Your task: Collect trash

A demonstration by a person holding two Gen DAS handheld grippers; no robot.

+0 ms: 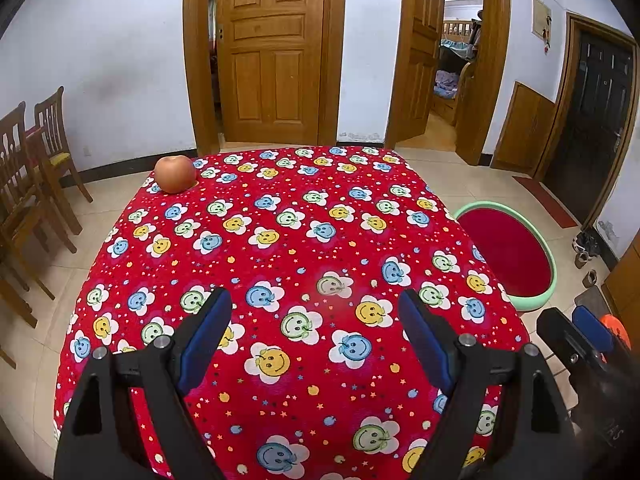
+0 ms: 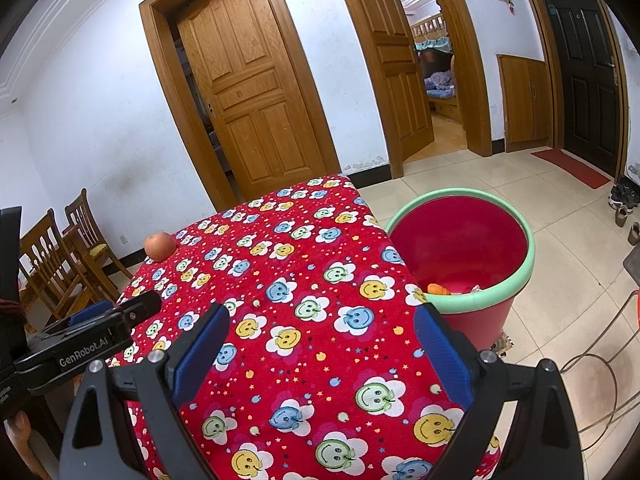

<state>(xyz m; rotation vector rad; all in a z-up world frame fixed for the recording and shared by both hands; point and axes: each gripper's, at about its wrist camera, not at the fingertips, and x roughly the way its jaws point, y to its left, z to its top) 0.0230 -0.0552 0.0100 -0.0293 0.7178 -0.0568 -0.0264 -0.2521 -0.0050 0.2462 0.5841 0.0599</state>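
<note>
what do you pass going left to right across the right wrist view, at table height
chairs → apple → table → bin → shoes

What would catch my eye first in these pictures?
The bright red smiley-flower tablecloth fills both views. A round reddish apple sits alone at its far left corner. Beside the table's right edge stands a red plastic bucket with a green rim, some scraps at its bottom.

Table edge hides most of the bin's (image 2: pixel 480 300) contents, perhaps peel
</note>
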